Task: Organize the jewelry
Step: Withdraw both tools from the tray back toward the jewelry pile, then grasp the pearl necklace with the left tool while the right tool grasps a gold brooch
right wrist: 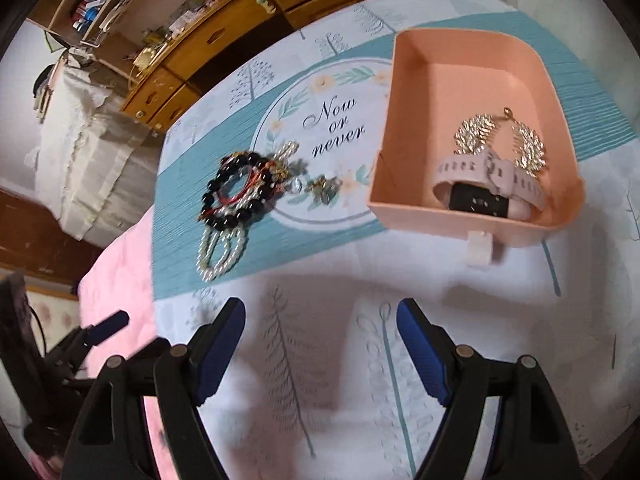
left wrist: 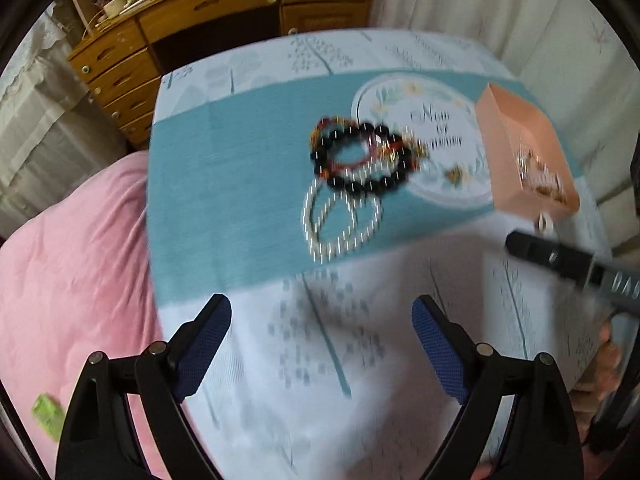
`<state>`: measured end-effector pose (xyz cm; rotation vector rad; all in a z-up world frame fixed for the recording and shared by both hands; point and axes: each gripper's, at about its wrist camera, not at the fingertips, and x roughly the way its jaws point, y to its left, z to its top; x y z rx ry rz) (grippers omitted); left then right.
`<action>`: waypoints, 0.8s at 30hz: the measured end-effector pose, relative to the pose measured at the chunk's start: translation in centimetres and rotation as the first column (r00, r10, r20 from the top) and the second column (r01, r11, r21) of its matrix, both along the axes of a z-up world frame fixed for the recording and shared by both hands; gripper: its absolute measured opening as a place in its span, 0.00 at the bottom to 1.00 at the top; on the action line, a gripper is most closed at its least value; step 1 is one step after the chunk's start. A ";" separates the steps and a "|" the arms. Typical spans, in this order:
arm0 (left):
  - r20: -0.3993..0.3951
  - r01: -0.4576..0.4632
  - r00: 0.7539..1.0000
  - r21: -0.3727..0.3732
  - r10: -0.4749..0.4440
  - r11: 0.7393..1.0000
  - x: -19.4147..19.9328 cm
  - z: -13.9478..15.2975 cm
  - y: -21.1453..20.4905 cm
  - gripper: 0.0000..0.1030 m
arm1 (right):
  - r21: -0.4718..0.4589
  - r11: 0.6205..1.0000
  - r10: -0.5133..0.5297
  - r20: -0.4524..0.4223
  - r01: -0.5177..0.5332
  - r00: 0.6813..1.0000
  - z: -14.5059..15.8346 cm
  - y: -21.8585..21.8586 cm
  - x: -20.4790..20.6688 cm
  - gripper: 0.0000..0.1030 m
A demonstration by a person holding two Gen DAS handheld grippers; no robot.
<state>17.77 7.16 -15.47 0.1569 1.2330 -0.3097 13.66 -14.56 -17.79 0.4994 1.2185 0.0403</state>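
- Left tongs [left wrist: 322, 340]: jaws spread wide with nothing between the blue pads, poised over the white tree-print part of the tablecloth [left wrist: 240, 184]; their bases run off the bottom edge.
- Right tongs [right wrist: 320, 344]: released, nothing between the pads, over the same white area of the tabletop; in the left wrist view only one dark finger shows at the right edge, blurred.
- Pink tray [right wrist: 384, 184]: open-topped, on the tabletop just right of the round "Now or never" print; its far wall is cut by the left view's edge.
- Watch with pale pink strap [right wrist: 488, 176]: lies inside the tray at the near wall, its dark face partly hidden by the strap.
- Gold leaf-pattern bracelet [right wrist: 500, 140]: inside the tray, just behind the watch.
- Black bead bracelet [right wrist: 236, 196]: on the teal band left of the tray, tangled with a red cord piece; which lies on top cannot be told.
- Pearl strands [right wrist: 218, 250]: looped, partly under the black beads.
- Small gold piece [right wrist: 322, 190]: between pile and tray, too small to identify.
- Wooden drawer chest [left wrist: 200, 28]: behind the tabletop.
- Pink blanket [left wrist: 80, 272]: left of the tabletop.
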 end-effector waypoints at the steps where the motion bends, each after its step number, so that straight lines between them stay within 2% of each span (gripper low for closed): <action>1: 0.001 -0.003 1.000 -0.006 0.003 1.000 0.6 -0.4 0.0 0.88 | -0.011 1.000 -0.009 0.011 0.009 1.000 -0.2 0.3 0.2 0.75; 5: -0.005 -0.035 0.999 -0.021 0.035 0.999 3.1 -2.2 0.2 0.75 | -0.078 0.996 -0.050 0.050 0.054 0.998 -0.9 1.6 1.0 0.62; 11: 0.001 -0.073 0.997 -0.057 0.073 0.996 5.0 -3.9 0.5 0.71 | -0.258 0.961 -0.067 0.121 0.097 0.990 -1.8 3.2 2.6 0.50; 14: 0.019 -0.081 0.996 -0.053 0.082 0.995 5.4 -4.4 0.3 0.59 | -0.319 0.943 -0.060 0.127 0.098 0.990 -2.5 3.9 3.4 0.44; 16: 0.013 -0.086 0.996 -0.070 0.087 0.994 5.6 -4.8 0.4 0.55 | -0.339 0.935 -0.064 0.138 0.108 0.988 -2.9 4.2 3.9 0.43; 18: 0.001 -0.092 0.996 -0.084 0.092 0.992 5.9 -5.3 0.5 0.43 | -0.337 0.933 -0.081 0.149 0.128 0.986 -3.1 4.3 4.2 0.43; 22: -0.008 -0.090 0.996 -0.103 0.090 0.991 6.5 -5.9 0.6 0.38 | -0.328 0.927 -0.128 0.176 0.181 0.976 -3.1 4.0 4.5 0.43; 24: 0.003 -0.079 0.997 -0.114 0.080 0.990 6.5 -5.9 0.5 0.30 | -0.334 0.923 -0.136 0.181 0.191 0.974 -3.2 3.9 4.7 0.43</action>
